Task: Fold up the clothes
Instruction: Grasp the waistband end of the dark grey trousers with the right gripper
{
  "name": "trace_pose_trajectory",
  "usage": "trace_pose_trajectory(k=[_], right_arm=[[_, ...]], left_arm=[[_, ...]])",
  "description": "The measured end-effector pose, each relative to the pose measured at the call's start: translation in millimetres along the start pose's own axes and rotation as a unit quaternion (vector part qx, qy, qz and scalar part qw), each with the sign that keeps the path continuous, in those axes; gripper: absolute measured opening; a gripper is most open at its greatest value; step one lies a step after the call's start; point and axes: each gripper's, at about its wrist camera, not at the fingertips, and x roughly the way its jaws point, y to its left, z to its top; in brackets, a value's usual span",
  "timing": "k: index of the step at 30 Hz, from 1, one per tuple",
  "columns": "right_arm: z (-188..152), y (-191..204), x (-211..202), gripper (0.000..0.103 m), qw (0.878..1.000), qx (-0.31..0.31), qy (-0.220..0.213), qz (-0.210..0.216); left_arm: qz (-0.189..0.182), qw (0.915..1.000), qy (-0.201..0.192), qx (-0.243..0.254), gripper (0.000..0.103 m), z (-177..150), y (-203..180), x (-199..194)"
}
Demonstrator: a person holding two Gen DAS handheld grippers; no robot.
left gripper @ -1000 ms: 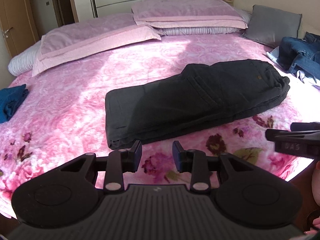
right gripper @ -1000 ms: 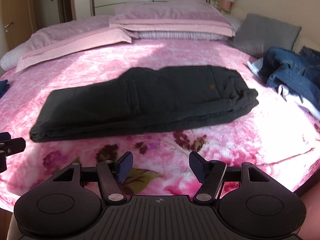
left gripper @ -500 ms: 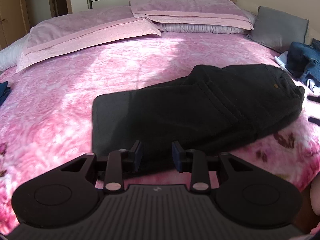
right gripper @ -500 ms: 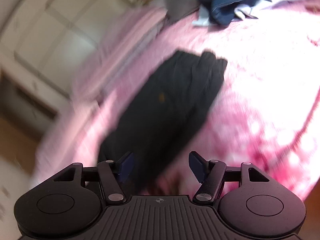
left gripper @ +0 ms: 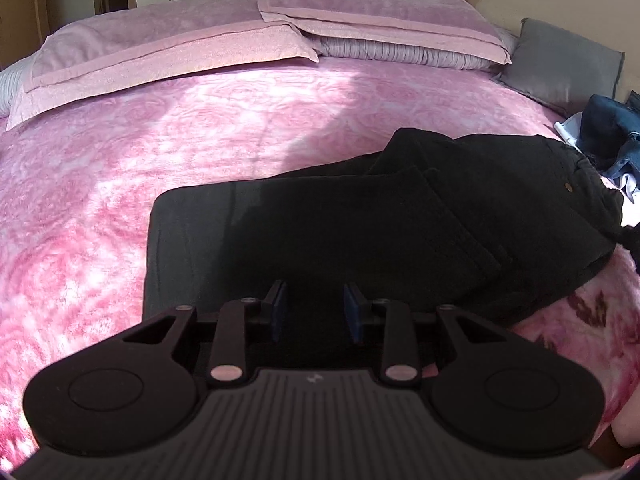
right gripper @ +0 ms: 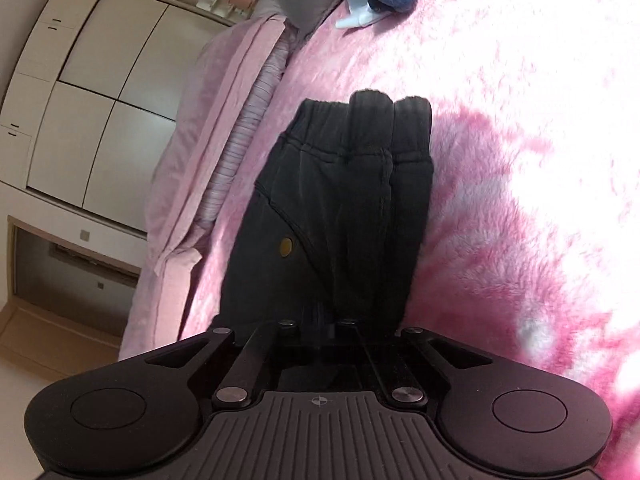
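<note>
Black trousers [left gripper: 360, 220], folded lengthwise, lie across the pink bed. My left gripper [left gripper: 315, 308] hovers low over their leg end, its blue pads [left gripper: 278, 310] apart, and nothing is pinched between them. In the right wrist view the trousers [right gripper: 340, 200] run away from me with the elastic waistband at the far end and a small brass button showing. My right gripper [right gripper: 316, 326], rolled onto its side, has its fingers drawn together at the near edge of the cloth, with dark fabric bunched at the tips. The fingertips themselves are buried in the black cloth.
The pink floral blanket [left gripper: 120, 180] covers the whole bed. Pink pillows [left gripper: 160, 52] and a grey cushion [left gripper: 560, 68] lie at the head. A heap of blue jeans [left gripper: 612, 132] and white cloth sits right of the trousers. White wardrobe doors [right gripper: 100, 100] stand behind the bed.
My left gripper has come forward and down over the trousers' leg end. My right gripper has rolled sideways, travelled to the waist end and gone from wide open to shut.
</note>
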Motion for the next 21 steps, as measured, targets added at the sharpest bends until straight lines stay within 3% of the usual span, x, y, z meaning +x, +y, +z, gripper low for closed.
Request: trace_pose_trajectory(k=[2, 3, 4, 5, 6, 11, 13, 15, 18, 19, 21], right_arm=[[4.6, 2.9, -12.5, 0.004, 1.0, -0.001, -0.01, 0.0], [6.8, 4.3, -18.7, 0.016, 1.0, -0.002, -0.016, 0.0], [8.4, 4.0, -22.5, 0.059, 1.0, 0.002, -0.025, -0.012], [10.0, 2.0, -25.9, 0.081, 0.999, 0.007, -0.036, -0.025], [11.9, -2.5, -27.1, 0.089, 0.999, 0.014, -0.042, -0.026], [19.4, -16.4, -15.4, 0.087, 0.998, 0.04, -0.043, -0.015], [20.4, -14.1, -3.9, 0.067, 0.998, 0.035, -0.043, -0.026], [17.2, -17.6, 11.5, 0.058, 0.998, 0.035, -0.039, -0.035], [14.6, -14.1, 25.5, 0.055, 0.998, 0.016, -0.034, -0.044], [13.0, -11.7, 29.5, 0.04, 0.998, 0.006, -0.033, -0.05], [10.5, -11.8, 33.4, 0.031, 0.998, -0.012, -0.03, -0.061]], left_arm=[[0.002, 1.0, -0.003, -0.008, 0.028, -0.5, 6.5, -4.8], [0.003, 0.9999, -0.004, -0.013, 0.028, -0.7, 9.7, -7.5], [0.003, 0.9998, -0.004, -0.022, 0.028, -0.8, 13.9, -10.4], [0.003, 0.9995, -0.004, -0.031, 0.028, -0.8, 18.4, -13.4], [0.003, 0.9992, -0.004, -0.039, 0.028, -1.0, 22.9, -15.3], [0.005, 0.9975, -0.005, -0.071, 0.027, -1.7, 42.9, -22.2], [0.002, 0.9965, -0.007, -0.083, 0.027, -2.3, 49.8, -24.8], [-0.001, 0.9952, -0.008, -0.097, 0.026, -3.8, 56.4, -26.6], [-0.008, 0.9939, -0.005, -0.11, 0.026, -7.1, 63.4, -24.4], [-0.01, 0.9935, -0.003, -0.114, 0.026, -8.5, 65.7, -23.2], [-0.016, 0.9921, 0.001, -0.124, 0.026, -12.2, 69.8, -19.2]])
